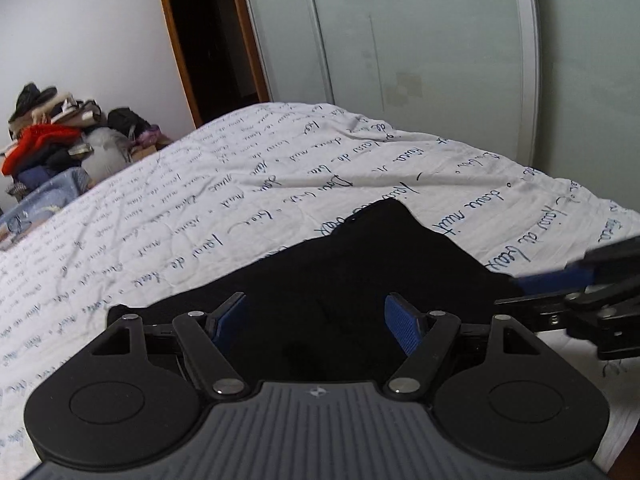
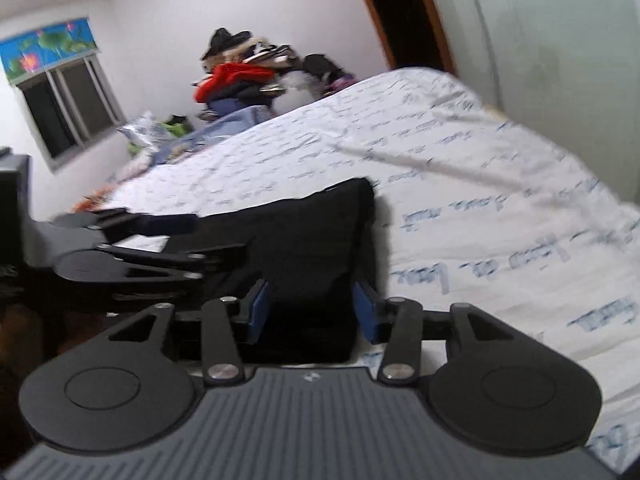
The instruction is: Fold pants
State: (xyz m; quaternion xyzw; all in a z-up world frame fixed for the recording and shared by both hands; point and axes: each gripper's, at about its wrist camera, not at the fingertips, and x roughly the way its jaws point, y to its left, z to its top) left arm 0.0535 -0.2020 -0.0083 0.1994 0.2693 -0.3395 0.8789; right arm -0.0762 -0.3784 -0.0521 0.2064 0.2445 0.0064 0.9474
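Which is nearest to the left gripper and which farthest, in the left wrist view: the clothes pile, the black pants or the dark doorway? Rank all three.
1. black pants: lying between and just ahead of the left gripper.
2. clothes pile: far left, beyond the bed.
3. dark doorway: back wall, upper centre-left.

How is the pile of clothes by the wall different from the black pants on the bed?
The pile of clothes is heaped up and many-coloured, with red on top; the black pants are one dark colour and lie flat. The pile sits far off by the wall; the pants lie close, under both grippers' open fingers. Both are clothing.
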